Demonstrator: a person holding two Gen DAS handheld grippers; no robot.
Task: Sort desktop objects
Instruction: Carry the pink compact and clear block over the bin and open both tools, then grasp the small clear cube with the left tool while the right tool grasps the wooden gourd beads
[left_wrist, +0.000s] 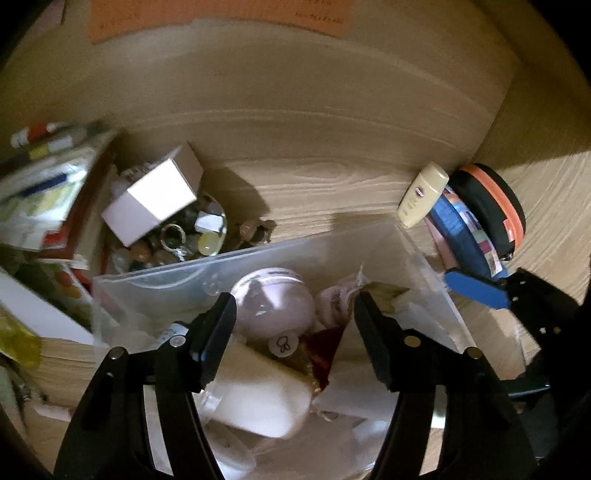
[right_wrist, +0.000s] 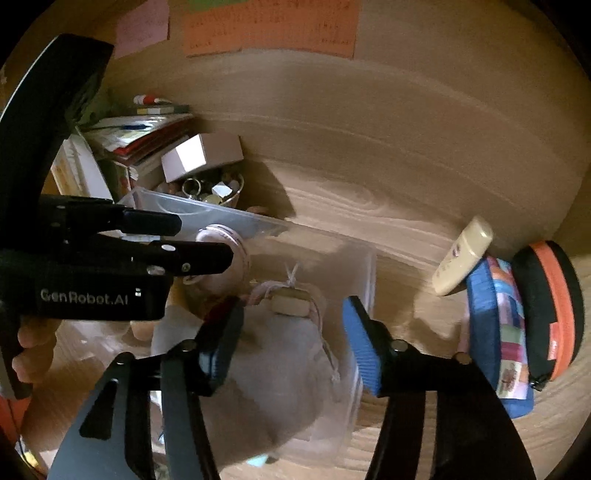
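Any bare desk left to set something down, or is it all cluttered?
Free: the wood desktop behind the clear bin, between the trinket bowl and the cream bottle. Crowded: the bin is full, books stack at the far left, and pouches fill the right corner.

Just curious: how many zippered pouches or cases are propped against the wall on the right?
2: a blue patchwork fabric pouch beside the cream bottle, and a black case with orange zipper behind it. Others may be hidden.

A wood-grain desk (left_wrist: 317, 184) meets a wooden back panel (right_wrist: 369, 110) bearing orange paper (right_wrist: 269, 26).
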